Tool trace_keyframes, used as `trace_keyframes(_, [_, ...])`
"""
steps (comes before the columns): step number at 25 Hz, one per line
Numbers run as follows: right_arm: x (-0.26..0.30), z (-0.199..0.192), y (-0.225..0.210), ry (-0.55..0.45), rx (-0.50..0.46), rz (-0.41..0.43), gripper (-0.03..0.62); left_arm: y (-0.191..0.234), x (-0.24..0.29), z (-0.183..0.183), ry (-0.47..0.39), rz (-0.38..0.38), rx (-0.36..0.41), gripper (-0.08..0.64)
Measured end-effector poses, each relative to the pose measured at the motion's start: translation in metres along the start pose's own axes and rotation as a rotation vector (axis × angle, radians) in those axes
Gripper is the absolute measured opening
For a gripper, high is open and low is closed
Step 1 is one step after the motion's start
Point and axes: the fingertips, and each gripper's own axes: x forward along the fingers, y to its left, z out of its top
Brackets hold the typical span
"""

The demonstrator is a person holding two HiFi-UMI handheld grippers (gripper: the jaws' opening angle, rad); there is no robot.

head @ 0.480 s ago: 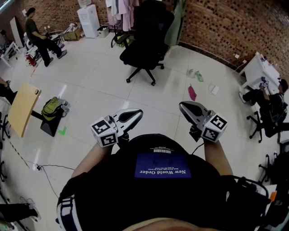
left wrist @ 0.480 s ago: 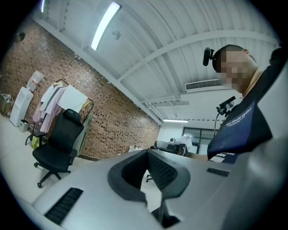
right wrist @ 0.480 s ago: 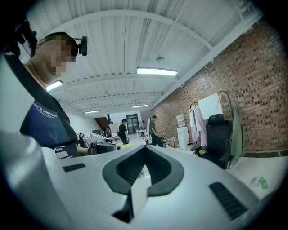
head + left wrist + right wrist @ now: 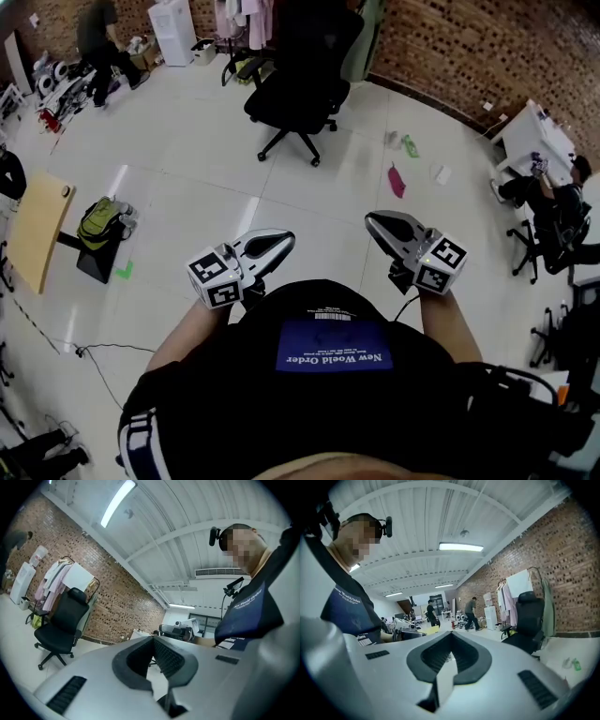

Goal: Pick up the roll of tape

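Nowhere is the roll of tape seen, so its direction cannot be judged; the left gripper and right gripper are held side by side, jaws closed on nothing.

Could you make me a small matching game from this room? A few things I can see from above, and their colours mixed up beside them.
Things:
1. office chair
2. backpack on the floor
3. small flat scrap on the floor, right of the chair
4. back wall

Colours:
A. yellow-green
B. pink
C. black
D. reddish-brown brick

Pairs: 1-C, 2-A, 3-B, 4-D
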Motion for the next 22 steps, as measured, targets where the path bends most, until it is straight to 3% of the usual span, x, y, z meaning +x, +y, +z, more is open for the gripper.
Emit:
trace_keyframes(10, [0.001,0.016,-0.1,-0.045,0.022,0.099,-0.014,0.041,0.074,0.014,0.016,0.089,0.037,0.006])
trace_keyframes(17, [-0.002,0.043,-0.192,-0.022,-0.028,0.216,-0.015,0.074,0.148,0.037,-0.074,0.212,0.041,0.006])
trace_keyframes(22, [0.0,0.059,-0.243,-0.015,-0.057,0.283,-0.015,0.093,0.199,0.047,-0.101,0.245,0.023,0.006])
